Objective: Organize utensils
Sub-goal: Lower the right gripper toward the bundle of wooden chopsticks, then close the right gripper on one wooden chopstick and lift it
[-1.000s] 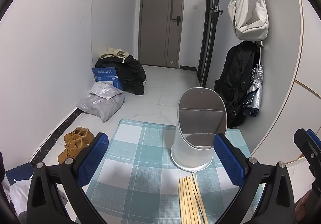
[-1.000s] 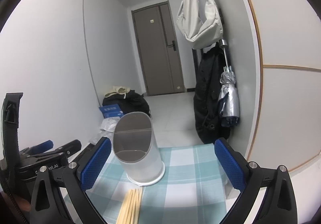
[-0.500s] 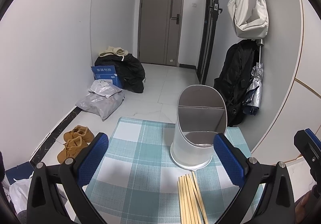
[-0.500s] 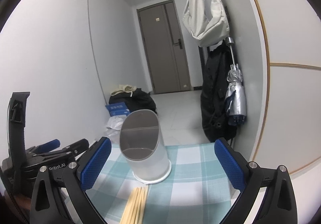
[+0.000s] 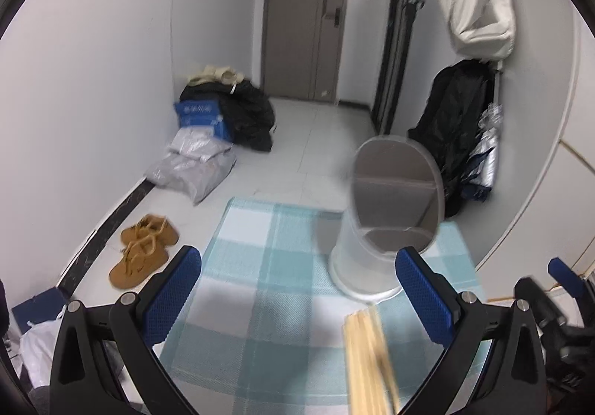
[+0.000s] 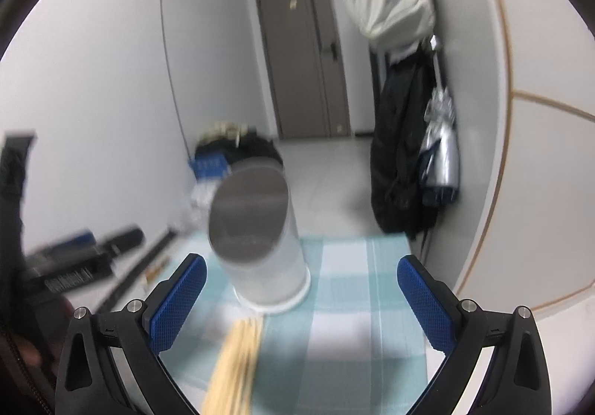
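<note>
- The right wrist view is smeared by motion blur: the bundle of wooden chopsticks reads only as a pale streak, and the dark gear at that view's left edge cannot be made out.
- In the left wrist view the chopsticks are softened too, and their near ends are cut off by the bottom edge.
- The chopsticks lie flat on the teal plaid cloth, side by side, tips just beside the base of the white utensil holder.
- The holder stands upright, its slanted oval mouth showing a grey inner divider.
- Left gripper: blue-padded fingers spread wide, grasping nothing.
- Right gripper: fingers equally released, empty, above the cloth.
</note>
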`<state>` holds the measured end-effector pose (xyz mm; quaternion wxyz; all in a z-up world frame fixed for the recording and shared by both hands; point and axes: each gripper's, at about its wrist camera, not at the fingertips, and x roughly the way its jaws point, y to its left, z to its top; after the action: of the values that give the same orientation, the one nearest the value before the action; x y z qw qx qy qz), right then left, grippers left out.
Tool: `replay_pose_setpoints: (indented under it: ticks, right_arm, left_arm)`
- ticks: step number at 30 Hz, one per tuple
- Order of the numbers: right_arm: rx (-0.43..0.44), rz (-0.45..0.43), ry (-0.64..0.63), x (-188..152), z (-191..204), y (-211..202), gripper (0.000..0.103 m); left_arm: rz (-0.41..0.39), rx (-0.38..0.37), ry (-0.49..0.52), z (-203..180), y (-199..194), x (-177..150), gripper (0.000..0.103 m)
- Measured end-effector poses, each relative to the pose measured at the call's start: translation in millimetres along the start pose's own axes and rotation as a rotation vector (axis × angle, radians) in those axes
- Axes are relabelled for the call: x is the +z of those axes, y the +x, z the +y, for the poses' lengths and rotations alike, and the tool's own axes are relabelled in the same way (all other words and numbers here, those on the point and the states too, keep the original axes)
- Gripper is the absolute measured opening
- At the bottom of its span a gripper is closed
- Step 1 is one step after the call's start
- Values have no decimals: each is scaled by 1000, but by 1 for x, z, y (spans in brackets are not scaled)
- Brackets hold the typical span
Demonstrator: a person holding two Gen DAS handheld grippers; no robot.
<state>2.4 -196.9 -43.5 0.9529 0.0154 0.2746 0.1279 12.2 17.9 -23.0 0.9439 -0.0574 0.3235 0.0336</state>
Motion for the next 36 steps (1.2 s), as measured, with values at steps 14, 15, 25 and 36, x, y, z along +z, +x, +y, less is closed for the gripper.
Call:
replay_pose_setpoints:
  ticks: [14, 15, 25, 36]
  right_arm:
    - [90, 444, -145, -54, 39, 117, 68]
    - [100, 458, -148, -56, 42, 122, 64]
    - [80, 547, -150, -65, 44, 139, 33]
    - [97, 613, -276, -73, 40, 121, 5]
  left_arm:
    - [267, 37, -115, 51, 53, -6, 102]
    - [275, 35, -119, 53, 54, -6, 102]
    - [319, 30, -135, 64, 64, -4, 102]
    - [322, 22, -145, 67, 63, -2, 102]
